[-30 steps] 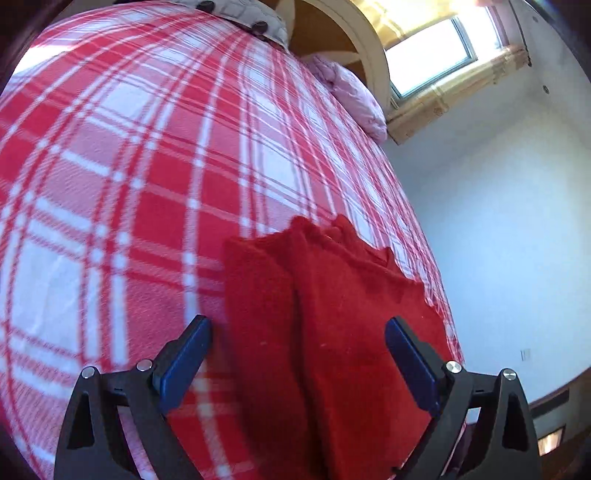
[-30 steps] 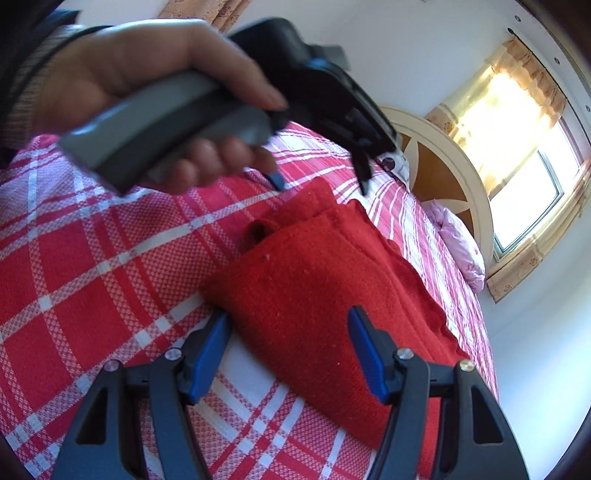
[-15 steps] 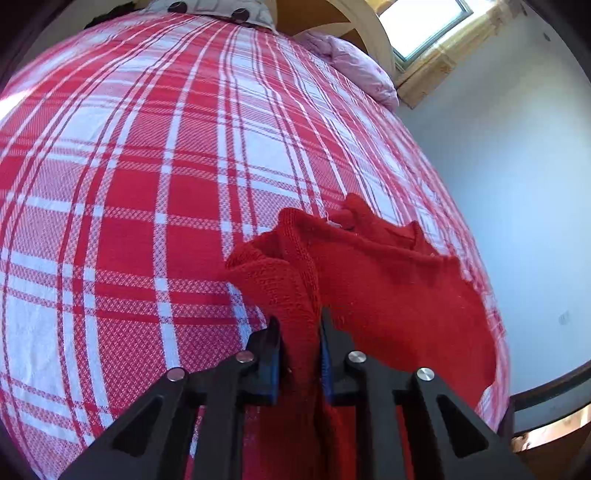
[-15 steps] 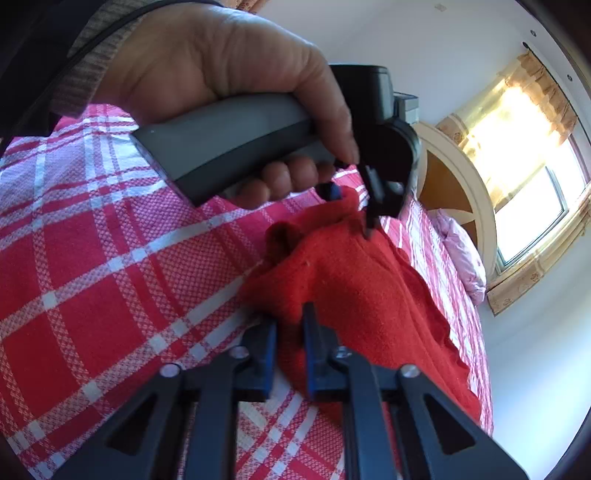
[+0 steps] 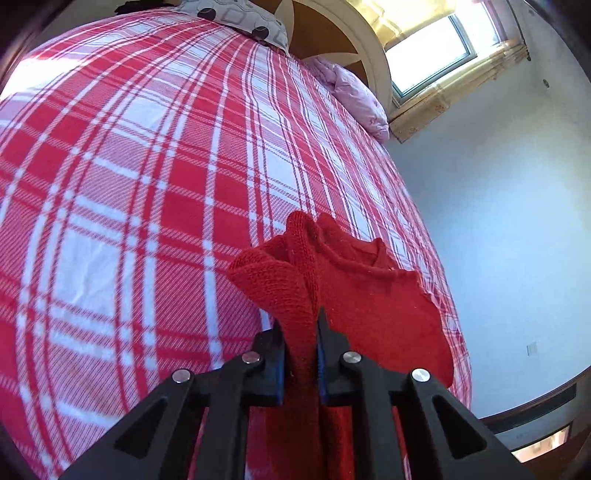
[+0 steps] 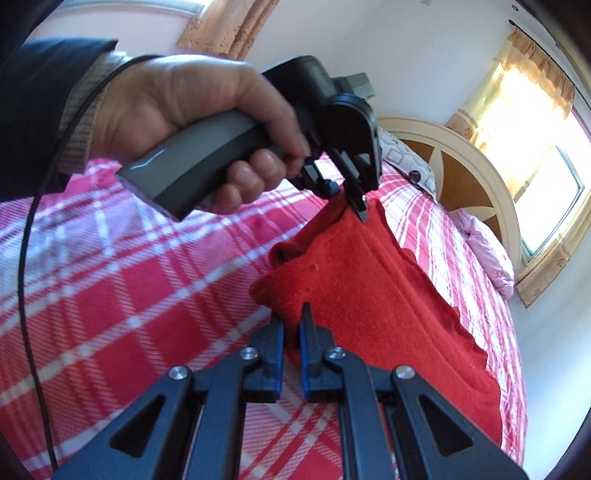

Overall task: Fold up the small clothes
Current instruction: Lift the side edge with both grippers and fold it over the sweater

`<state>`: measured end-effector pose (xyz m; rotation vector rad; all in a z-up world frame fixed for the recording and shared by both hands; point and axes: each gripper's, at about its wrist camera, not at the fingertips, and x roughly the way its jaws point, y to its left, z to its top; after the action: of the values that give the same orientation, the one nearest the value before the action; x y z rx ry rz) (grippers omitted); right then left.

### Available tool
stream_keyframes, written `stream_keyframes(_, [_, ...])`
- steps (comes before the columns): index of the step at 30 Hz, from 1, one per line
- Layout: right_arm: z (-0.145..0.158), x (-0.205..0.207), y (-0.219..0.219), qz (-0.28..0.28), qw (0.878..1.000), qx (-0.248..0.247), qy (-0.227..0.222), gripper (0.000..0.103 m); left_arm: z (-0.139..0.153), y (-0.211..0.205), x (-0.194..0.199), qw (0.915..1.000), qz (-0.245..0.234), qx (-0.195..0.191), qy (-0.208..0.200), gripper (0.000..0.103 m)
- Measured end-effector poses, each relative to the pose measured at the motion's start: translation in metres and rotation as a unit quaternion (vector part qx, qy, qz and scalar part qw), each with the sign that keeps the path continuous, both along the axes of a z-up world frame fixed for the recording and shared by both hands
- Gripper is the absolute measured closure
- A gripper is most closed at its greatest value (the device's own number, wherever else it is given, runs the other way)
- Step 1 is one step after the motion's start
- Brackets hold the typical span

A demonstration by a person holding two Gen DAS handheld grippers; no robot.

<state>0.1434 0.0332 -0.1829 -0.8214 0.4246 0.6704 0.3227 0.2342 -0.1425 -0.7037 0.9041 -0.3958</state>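
Where the red-and-white checked bedspread (image 5: 140, 192) covers the bed, a small red knitted sweater (image 5: 373, 295) lies near the edge on the wall side. Its long axis runs along the length of the bed: the neckline points toward the headboard (image 6: 458, 170) and the window (image 5: 432, 51), the hem toward the two claws.

Left: a hand (image 6: 192, 110) in a dark sleeve grips the grey handle of the left gripper (image 6: 351, 203). Seen from its own camera, the left gripper (image 5: 300, 354) has its blue-padded fingers drawn almost together, pinching a raised fold of the sweater's left edge; the knit stands up between the pads in a narrow ridge, lifted off the bedspread.

Right: the right gripper (image 6: 291, 332) is likewise closed nearly tight, with the near corner of the sweater nipped between its blue pads. In this view the sweater (image 6: 388, 314) stretches away from that corner toward the left gripper, which holds the far corner of the same edge, so the edge hangs taut between the two.

Far end of the bed: a patterned grey pillow (image 5: 240, 18) and a pink pillow (image 5: 354, 99) rest against the headboard, well apart from the sweater.
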Motion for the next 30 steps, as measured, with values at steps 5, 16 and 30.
stream_keyframes(5, [0.012, -0.014, 0.000, 0.028, 0.999, 0.033, 0.013, 0.093, 0.002, 0.025, -0.021, 0.9993, 0.026, -0.028, 0.003, 0.091])
stream_keyframes(16, [0.062, 0.026, -0.073, -0.024, 0.981, 0.177, 0.080, 0.094, 0.059, -0.034, 0.012, 0.9984, 0.011, -0.041, -0.036, 0.091])
stream_keyframes(30, [0.076, 0.079, -0.213, -0.156, 0.917, 0.331, 0.157, 0.094, 0.077, -0.184, 0.081, 0.9961, -0.082, -0.005, -0.030, 0.091])
